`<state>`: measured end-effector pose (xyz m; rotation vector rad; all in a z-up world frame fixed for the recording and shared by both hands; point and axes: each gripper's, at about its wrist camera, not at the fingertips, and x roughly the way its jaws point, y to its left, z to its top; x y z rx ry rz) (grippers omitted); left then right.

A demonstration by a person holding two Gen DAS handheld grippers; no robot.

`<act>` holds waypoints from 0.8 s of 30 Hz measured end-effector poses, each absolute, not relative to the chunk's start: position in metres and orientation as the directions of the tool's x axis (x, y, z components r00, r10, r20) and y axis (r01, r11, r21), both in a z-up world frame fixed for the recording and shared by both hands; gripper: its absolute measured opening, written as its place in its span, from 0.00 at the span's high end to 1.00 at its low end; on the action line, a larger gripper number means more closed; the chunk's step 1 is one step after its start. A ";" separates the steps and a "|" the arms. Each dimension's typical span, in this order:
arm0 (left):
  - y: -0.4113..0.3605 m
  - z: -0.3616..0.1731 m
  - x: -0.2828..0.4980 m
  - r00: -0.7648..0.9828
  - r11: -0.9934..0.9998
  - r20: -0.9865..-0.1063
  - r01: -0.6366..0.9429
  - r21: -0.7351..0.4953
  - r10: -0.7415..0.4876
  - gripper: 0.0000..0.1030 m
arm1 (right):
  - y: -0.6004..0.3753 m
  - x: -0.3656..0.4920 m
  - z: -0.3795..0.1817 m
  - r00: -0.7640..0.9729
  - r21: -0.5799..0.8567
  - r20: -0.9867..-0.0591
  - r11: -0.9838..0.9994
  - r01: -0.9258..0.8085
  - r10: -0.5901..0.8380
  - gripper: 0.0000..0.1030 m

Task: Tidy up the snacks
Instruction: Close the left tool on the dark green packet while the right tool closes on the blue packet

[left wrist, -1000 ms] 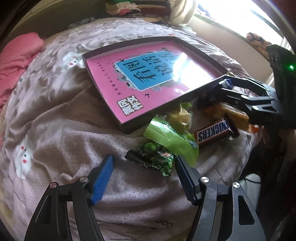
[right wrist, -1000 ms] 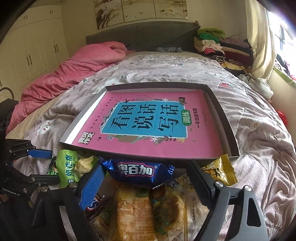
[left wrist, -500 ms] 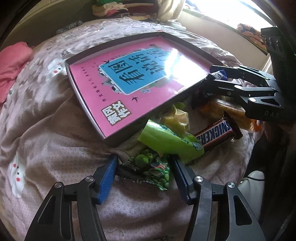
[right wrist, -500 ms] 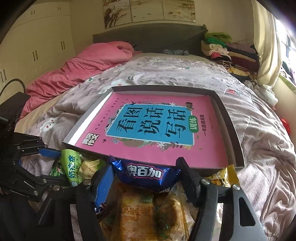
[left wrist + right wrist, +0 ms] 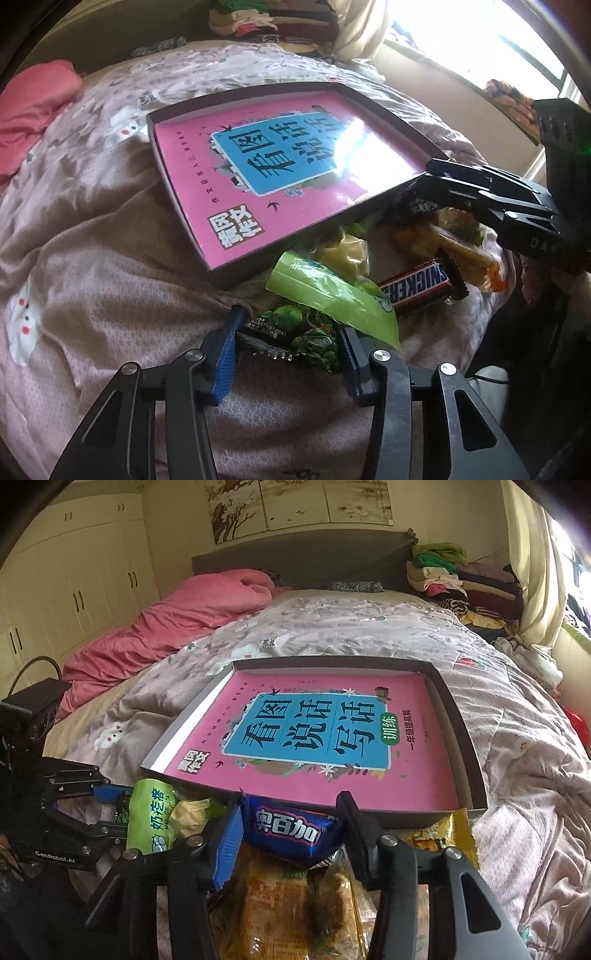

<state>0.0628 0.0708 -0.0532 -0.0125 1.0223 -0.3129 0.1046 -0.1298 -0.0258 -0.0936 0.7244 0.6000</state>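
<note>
With both grippers' jaws just been closing, left gripper [image 5: 288, 345] fingers pinch the green pea packet [image 5: 295, 332] by its sides; right gripper [image 5: 291, 830] fingers clamp the blue candy wrapper [image 5: 295, 827]. Both packs sit on the bed [image 5: 92, 258] just beside the box's near wall. Risk: crinkly foil slips out on lifting, or the lime-green pouch [image 5: 332, 295] overlapping the pea packet gets dragged along. Shallow box [image 5: 469, 746] holds only a pink book [image 5: 314, 734]; no snacks inside yet.
</note>
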 end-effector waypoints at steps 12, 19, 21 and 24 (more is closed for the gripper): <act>0.086 -0.023 0.036 0.556 0.979 -0.806 0.144 -0.147 -0.203 0.55 | -0.149 0.098 -0.007 0.613 0.157 -0.602 0.829 -0.537 0.512 0.52; 0.095 -0.004 0.030 0.608 0.980 -0.770 0.093 -0.176 -0.196 0.56 | -0.159 0.096 0.004 0.632 0.182 -0.563 0.827 -0.533 0.532 0.52; 0.094 0.000 0.033 0.616 0.978 -0.761 0.087 -0.189 -0.202 0.57 | -0.162 0.096 0.007 0.639 0.189 -0.553 0.828 -0.528 0.534 0.52; 0.087 0.004 0.039 0.621 0.977 -0.757 0.091 -0.191 -0.205 0.58 | -0.166 0.099 0.013 0.655 0.191 -0.534 0.831 -0.522 0.534 0.52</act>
